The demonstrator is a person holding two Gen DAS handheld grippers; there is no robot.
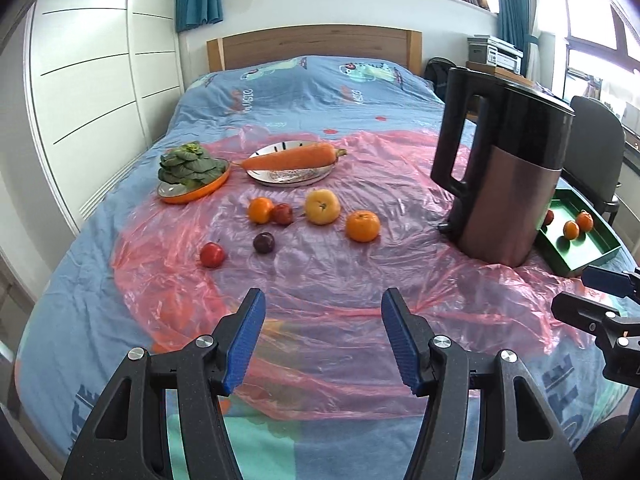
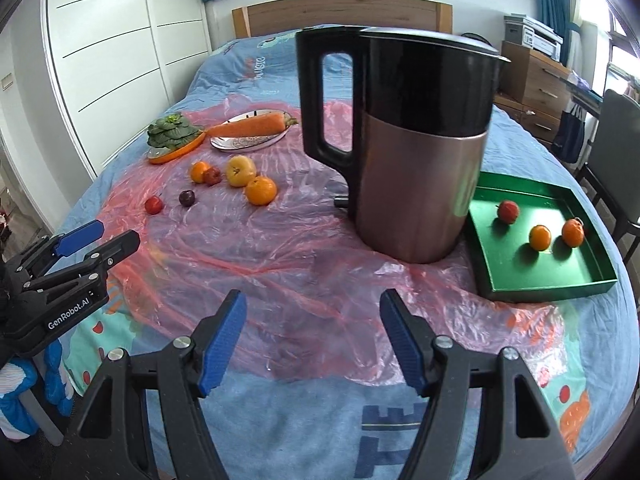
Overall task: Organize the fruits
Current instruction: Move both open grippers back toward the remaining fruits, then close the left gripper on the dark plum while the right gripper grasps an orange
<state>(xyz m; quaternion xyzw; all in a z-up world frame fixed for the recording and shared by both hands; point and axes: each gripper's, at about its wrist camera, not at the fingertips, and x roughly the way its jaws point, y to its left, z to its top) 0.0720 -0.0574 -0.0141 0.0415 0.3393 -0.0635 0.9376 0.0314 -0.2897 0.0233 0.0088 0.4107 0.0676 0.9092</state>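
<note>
Hovering over the bed (image 1: 120, 280), both empty: left hand-held gripper (image 1: 323, 340) and right hand-held gripper (image 2: 312, 342), jaws parted. Six loose fruits lie on the pink plastic sheet (image 1: 320, 272); three sit in the green tray (image 2: 592, 280). Nearest orange (image 1: 363, 226) judged light, firm, round, prone to rolling; grip across its widest part.

Glossy crinkled plastic sheet (image 2: 280, 264), brushed metal kettle (image 2: 416, 184), wooden headboard (image 1: 316, 46), shiny plate (image 1: 292, 174)

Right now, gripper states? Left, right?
Left gripper: open, holding nothing.
Right gripper: open, holding nothing.
</note>
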